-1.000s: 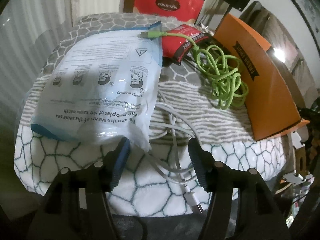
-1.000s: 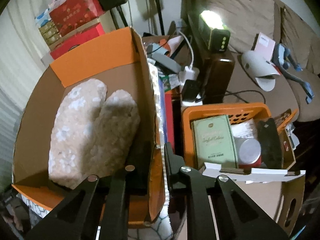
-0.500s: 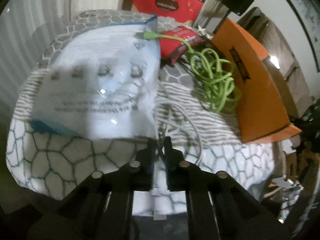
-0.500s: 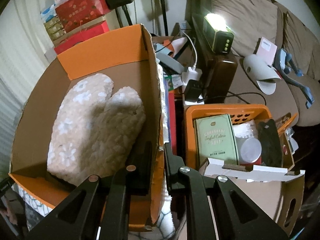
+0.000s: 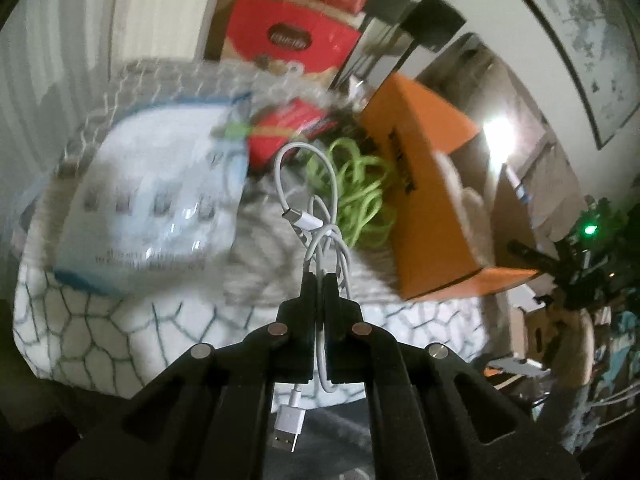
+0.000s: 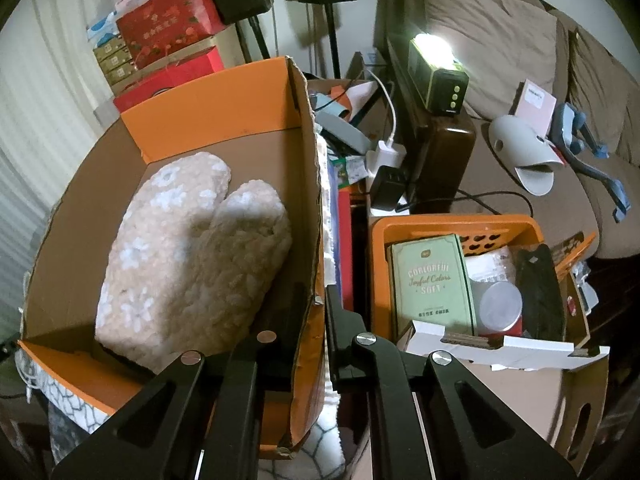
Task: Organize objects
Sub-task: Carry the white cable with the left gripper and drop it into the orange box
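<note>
Clear bag (image 5: 156, 196): motion-blurred; its printed lines and small figures cannot be read.
Red packet (image 5: 284, 128): smeared, label illegible, partly behind the white cable (image 5: 320, 236).
White cable: a stretch is hidden between the left gripper (image 5: 319, 280) pads; its USB plug hangs below them.
Orange box (image 6: 224, 120): near wall covered by the right gripper (image 6: 316, 300); the left-wrist view shows only its outside.
Fluffy slippers (image 6: 192, 256): heels hidden behind a gripper finger.
Orange basket (image 6: 452, 224): contents overlap; the black item is unidentifiable.
Framed picture (image 5: 592, 24): cut by the frame edge.
</note>
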Available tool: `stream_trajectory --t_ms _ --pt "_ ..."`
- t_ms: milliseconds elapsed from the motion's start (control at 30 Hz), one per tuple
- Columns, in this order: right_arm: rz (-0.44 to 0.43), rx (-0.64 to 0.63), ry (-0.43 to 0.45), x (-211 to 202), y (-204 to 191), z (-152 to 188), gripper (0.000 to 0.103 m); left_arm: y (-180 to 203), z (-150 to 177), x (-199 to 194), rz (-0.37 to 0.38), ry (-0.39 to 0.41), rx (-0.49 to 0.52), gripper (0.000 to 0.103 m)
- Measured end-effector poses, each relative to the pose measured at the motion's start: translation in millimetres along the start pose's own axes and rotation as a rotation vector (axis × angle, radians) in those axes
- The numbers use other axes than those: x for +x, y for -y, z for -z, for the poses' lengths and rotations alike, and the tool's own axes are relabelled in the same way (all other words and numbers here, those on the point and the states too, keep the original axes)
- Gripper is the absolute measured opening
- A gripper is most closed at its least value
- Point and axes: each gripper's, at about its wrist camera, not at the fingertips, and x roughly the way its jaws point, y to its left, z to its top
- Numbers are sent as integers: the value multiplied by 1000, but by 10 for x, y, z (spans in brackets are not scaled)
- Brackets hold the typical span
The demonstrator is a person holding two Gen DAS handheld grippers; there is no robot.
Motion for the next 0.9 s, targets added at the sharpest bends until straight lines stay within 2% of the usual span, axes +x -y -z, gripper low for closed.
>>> stream_trajectory --t_ms 167,367,633,900 --pt "-4 7 4 1 -2 -5 8 204 -246 -273 31 69 44 3" --pt "-8 2 2 -6 2 7 8 512 -525 -374 61 108 91 3" --pt "-9 -8 -4 -8 1 3 8 1082 -879 -101 165 65 124 3" --pt "-9 -8 -4 -6 7 1 8 1477 -966 373 151 24 140 3"
